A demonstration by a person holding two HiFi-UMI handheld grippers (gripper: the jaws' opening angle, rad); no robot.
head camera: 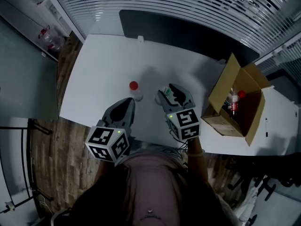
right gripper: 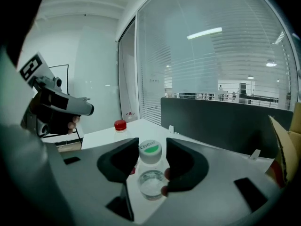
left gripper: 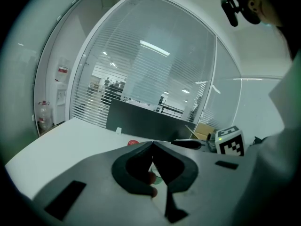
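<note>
The right gripper (right gripper: 152, 144) is clamped on an upright green-capped bottle (right gripper: 150, 152), while the left gripper (left gripper: 151, 145), jaws together and empty, points toward a red-capped bottle (head camera: 135, 90).

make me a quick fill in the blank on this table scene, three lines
1. The jaws of the left gripper are ___, with nothing between them.
2. The bottle between the jaws of the right gripper has a white and ___ cap.
3. The second bottle, standing alone on the table, has a ___ cap.
Missing words: shut; green; red
</note>
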